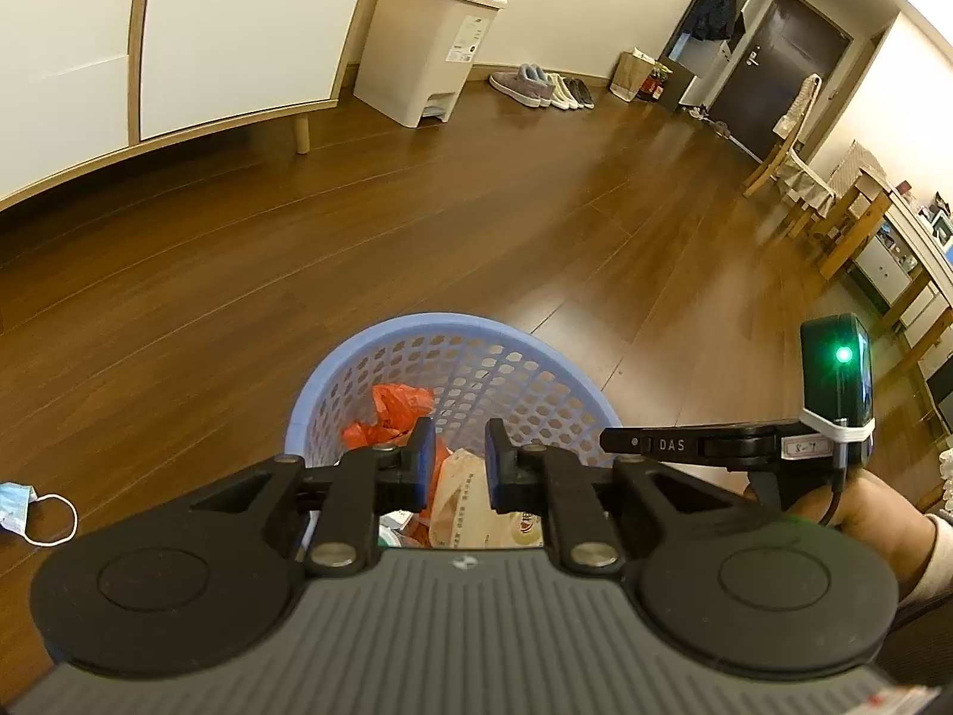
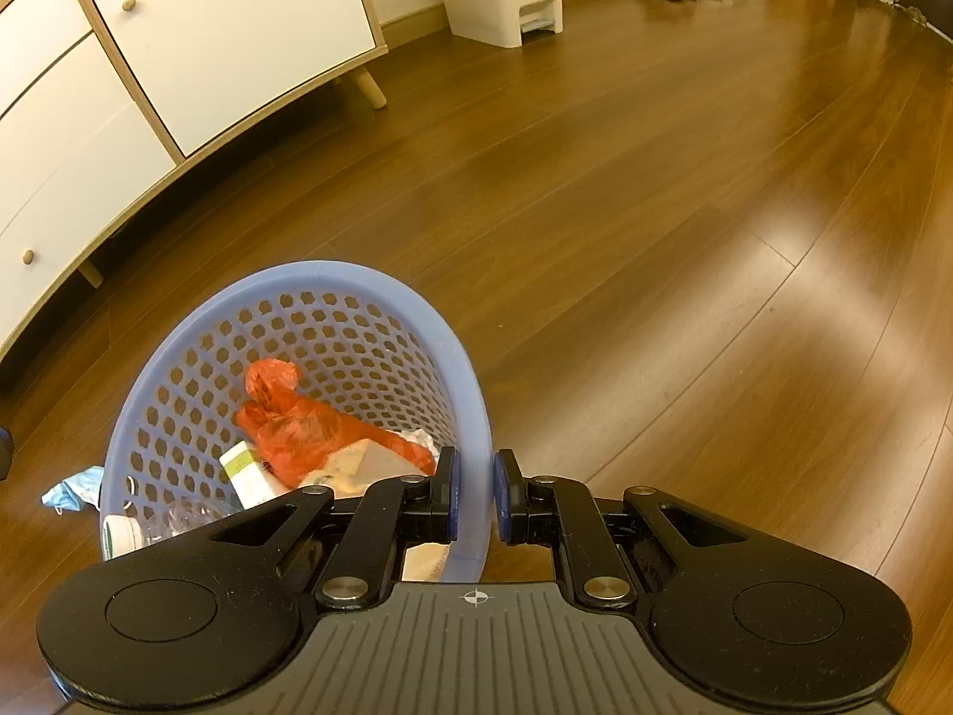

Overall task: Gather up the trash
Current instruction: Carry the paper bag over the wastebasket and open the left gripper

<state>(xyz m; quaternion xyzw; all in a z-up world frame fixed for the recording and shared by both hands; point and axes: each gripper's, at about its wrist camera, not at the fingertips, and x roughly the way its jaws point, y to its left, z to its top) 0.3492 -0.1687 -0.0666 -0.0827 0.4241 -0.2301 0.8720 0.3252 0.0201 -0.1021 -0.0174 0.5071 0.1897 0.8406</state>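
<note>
Right now, from the left wrist view, the left gripper (image 1: 455, 462) hangs over the blue basket (image 1: 369, 357). Its jaws are apart and hold nothing. Down inside lie a red bag (image 1: 390, 411) and a tan wrapper (image 1: 455, 497). A face mask (image 1: 18, 506) lies on the wood floor (image 1: 476, 226), off to the left of the basket and not touching it. At the right edge a hand (image 1: 863, 512) holds the other tool, with a green light glowing on it.

Next, from the right wrist view, the right gripper (image 2: 475, 491) sits astride the basket's near rim (image 2: 476, 417), one finger inside and one outside. The jaws are nearly together, but I cannot tell if they are squeezing the rim or only sitting around it. A clear bottle (image 2: 173, 521) lies in the basket too. The mask (image 2: 74, 488) peeks out just beside the basket wall.

The mask looks like the trash still left to pick up. To do it well, the left gripper should go low over the mask, pinch the cloth part and not the thin loop, then lift and drop it in the basket. The right gripper should keep the basket steady.
</note>
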